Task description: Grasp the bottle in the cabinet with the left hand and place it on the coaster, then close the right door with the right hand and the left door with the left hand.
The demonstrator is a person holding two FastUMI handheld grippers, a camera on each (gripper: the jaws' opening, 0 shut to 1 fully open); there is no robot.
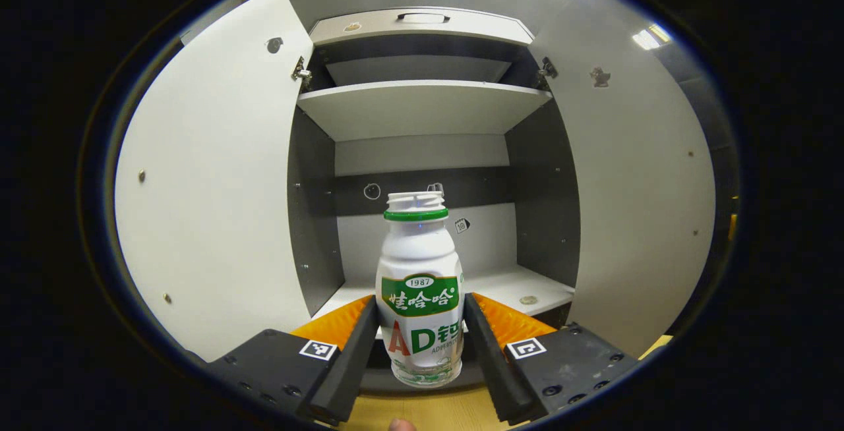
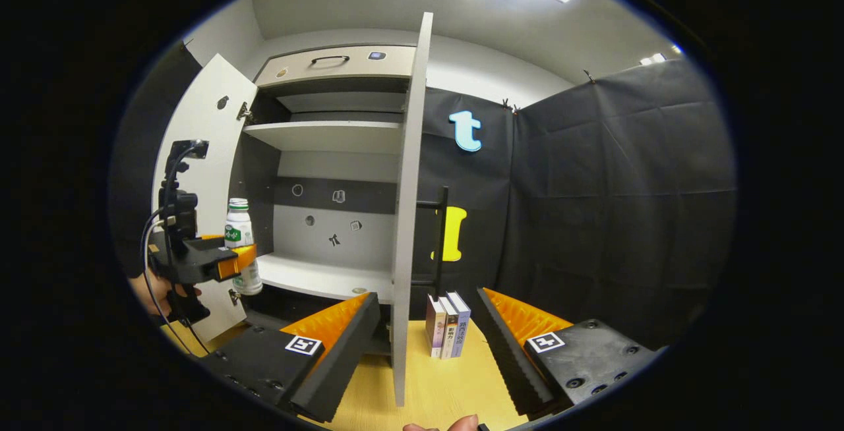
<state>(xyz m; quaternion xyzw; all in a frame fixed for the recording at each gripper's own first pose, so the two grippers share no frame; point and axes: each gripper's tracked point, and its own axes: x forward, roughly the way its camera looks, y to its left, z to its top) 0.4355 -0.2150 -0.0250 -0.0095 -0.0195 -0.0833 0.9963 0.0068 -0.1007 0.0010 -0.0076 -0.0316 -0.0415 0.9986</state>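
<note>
Fingers [image 1: 359, 345] of left gripper [image 1: 420, 345]: closed on bottle [image 1: 420, 299], one each side, bottle upright, held in front of the cabinet [image 1: 422, 114]
Right gripper [image 2: 425, 339]: jaws wide apart, holding nothing, straddling edge of right door [image 2: 409, 207]
Left door [image 1: 211, 180]: swung open
Books [image 2: 447, 325]: three, upright on wooden table [image 2: 435, 385] beside right door

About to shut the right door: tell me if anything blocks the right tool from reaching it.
Nothing visible does. The right door stands open, edge-on just ahead of the open right tool. The books stand beyond the door's edge.
</note>
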